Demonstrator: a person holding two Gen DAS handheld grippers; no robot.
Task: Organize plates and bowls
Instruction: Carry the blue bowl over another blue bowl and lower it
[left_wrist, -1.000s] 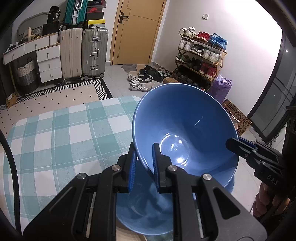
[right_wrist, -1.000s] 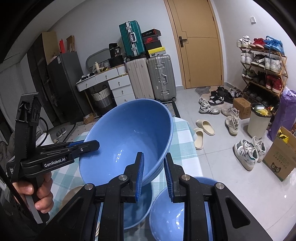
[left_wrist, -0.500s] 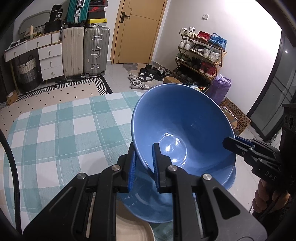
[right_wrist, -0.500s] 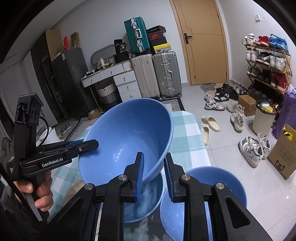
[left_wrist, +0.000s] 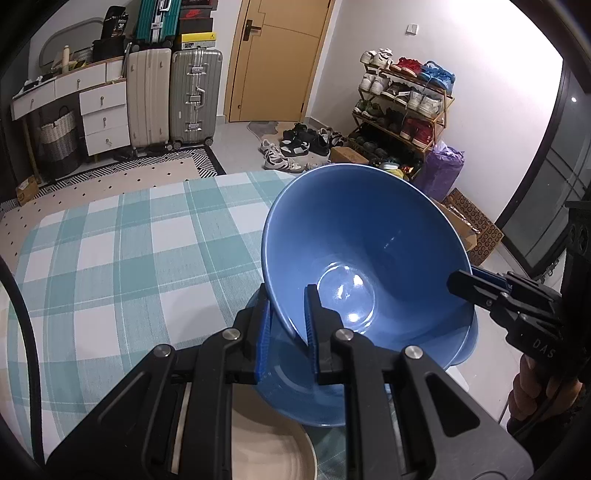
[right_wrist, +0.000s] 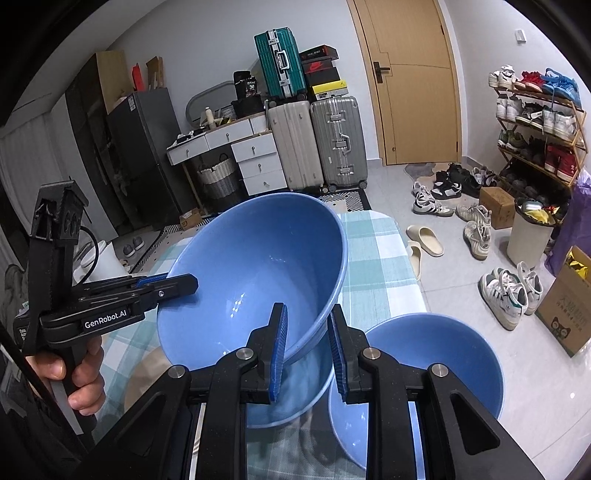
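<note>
Clamping the near rim of a tilted blue bowl (left_wrist: 362, 251), the left gripper (left_wrist: 286, 325) holds it above a second blue bowl (left_wrist: 295, 391) on the checked tablecloth (left_wrist: 122, 258), a cream plate (left_wrist: 266, 446) just beside. Seen from the right wrist, the right gripper (right_wrist: 304, 343) pinches the same bowl's opposite rim, with a third blue bowl (right_wrist: 436, 369) beside.

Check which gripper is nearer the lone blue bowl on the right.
Right. The right gripper is just up-left of the lone bowl, beside its rim; the left gripper is across the held bowl, on its far rim.
</note>
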